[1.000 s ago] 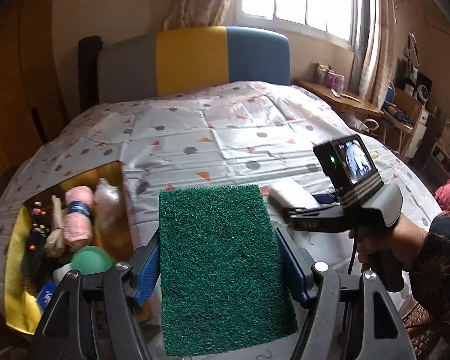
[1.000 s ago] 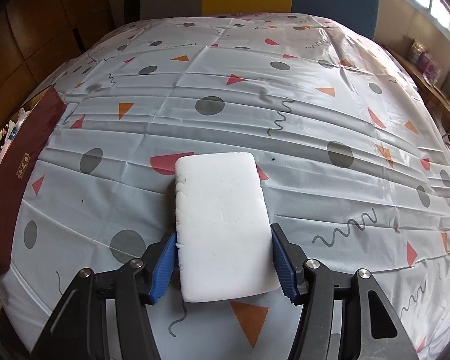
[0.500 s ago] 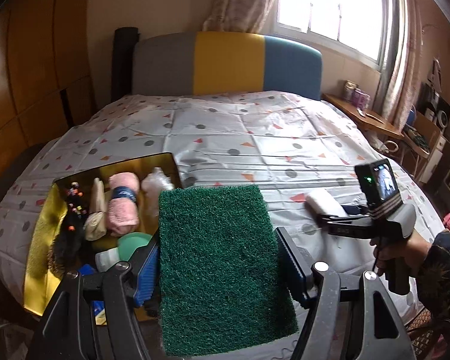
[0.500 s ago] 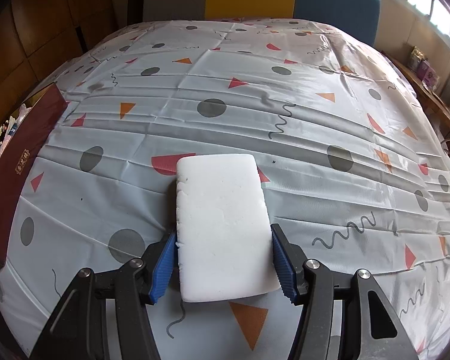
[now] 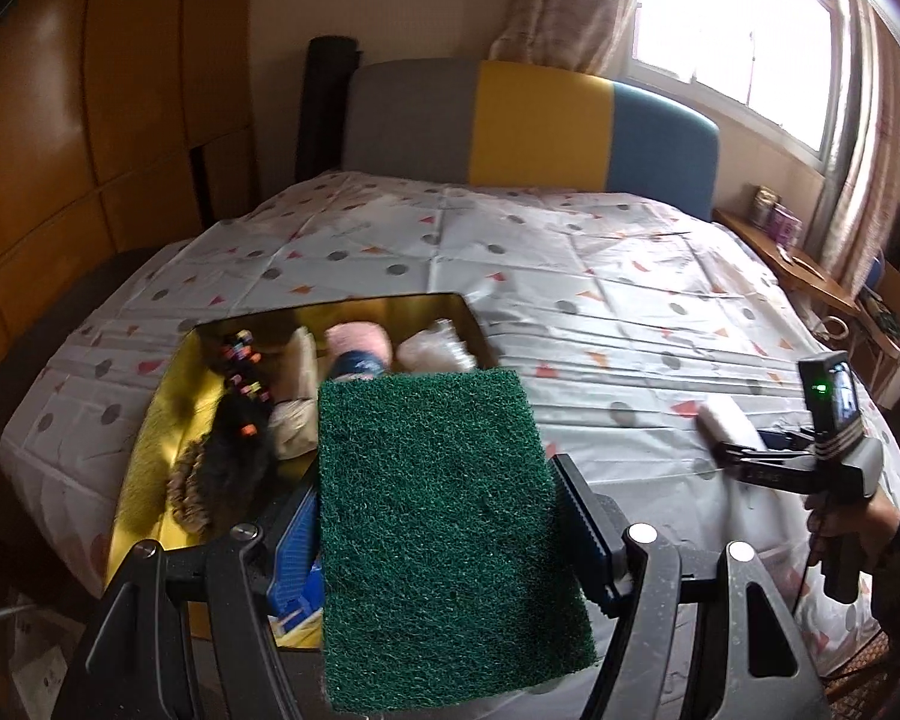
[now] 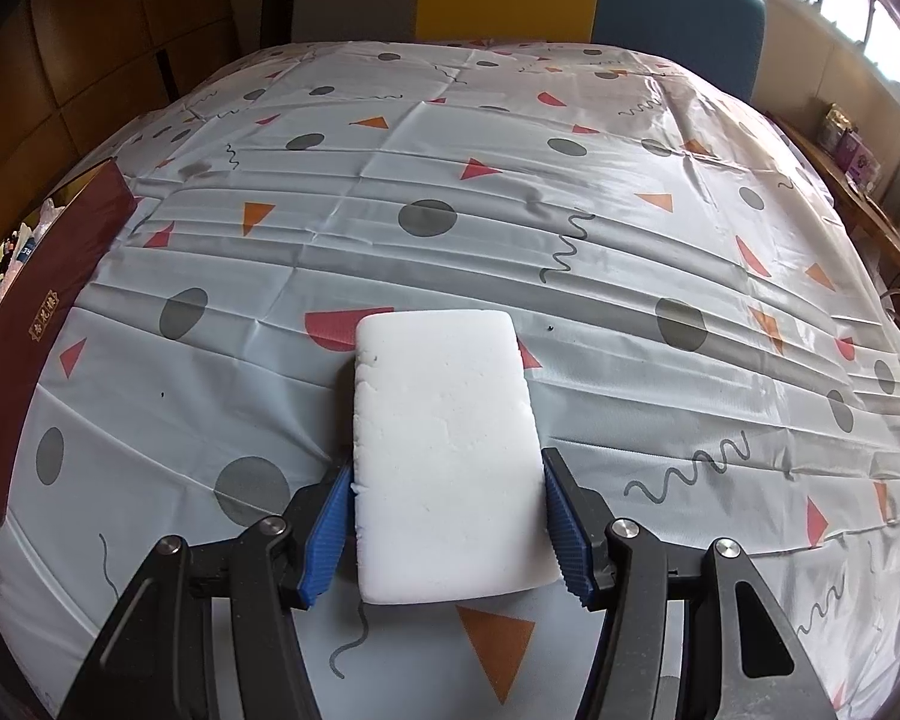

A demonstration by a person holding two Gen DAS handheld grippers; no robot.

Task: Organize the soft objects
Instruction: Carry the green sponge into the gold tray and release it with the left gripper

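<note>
My left gripper [image 5: 444, 546] is shut on a green scouring pad [image 5: 444, 516] and holds it in the air over the near right corner of a gold-lined box [image 5: 168, 402] on the bed. The box holds a pink yarn ball [image 5: 357, 342], a dark hair piece with coloured beads [image 5: 240, 420] and other soft items. My right gripper [image 6: 447, 531] is shut on a white sponge [image 6: 444, 438] just above the patterned bed sheet [image 6: 510, 210]; it also shows in the left wrist view [image 5: 744, 450] at the right, with the sponge [image 5: 726, 423].
The box's maroon outer wall [image 6: 36, 324] shows at the left edge of the right wrist view. A grey, yellow and blue headboard [image 5: 534, 120] stands at the far end of the bed. A wooden side table [image 5: 792, 252] with small items stands at the right.
My left gripper has moved left and back with the green pad, so the box now lies ahead under it. My right gripper has barely moved with the white sponge.
</note>
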